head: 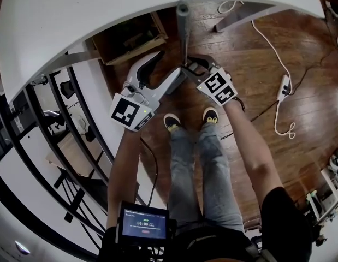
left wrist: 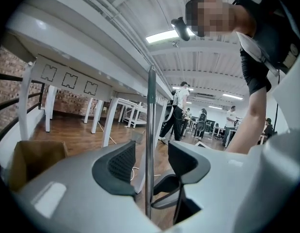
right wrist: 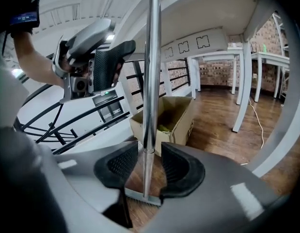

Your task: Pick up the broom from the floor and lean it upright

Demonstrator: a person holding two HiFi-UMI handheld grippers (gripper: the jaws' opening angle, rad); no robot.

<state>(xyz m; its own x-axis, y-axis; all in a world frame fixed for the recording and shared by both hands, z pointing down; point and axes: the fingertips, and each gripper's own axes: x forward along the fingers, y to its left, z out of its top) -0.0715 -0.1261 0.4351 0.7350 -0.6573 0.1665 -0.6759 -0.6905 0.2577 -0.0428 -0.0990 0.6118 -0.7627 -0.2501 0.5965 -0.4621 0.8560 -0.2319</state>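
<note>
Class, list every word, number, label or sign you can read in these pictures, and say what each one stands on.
"00:00:11": timer on the screen at the person's waist.
The smaller lines above and below the timer on that screen are too small to read.
The dark print on the side of the box is too blurred to read.
No other text can be read.

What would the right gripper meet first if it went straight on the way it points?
The broom pole, standing between the right gripper's open fingers; beyond, probably the cardboard box.
</note>
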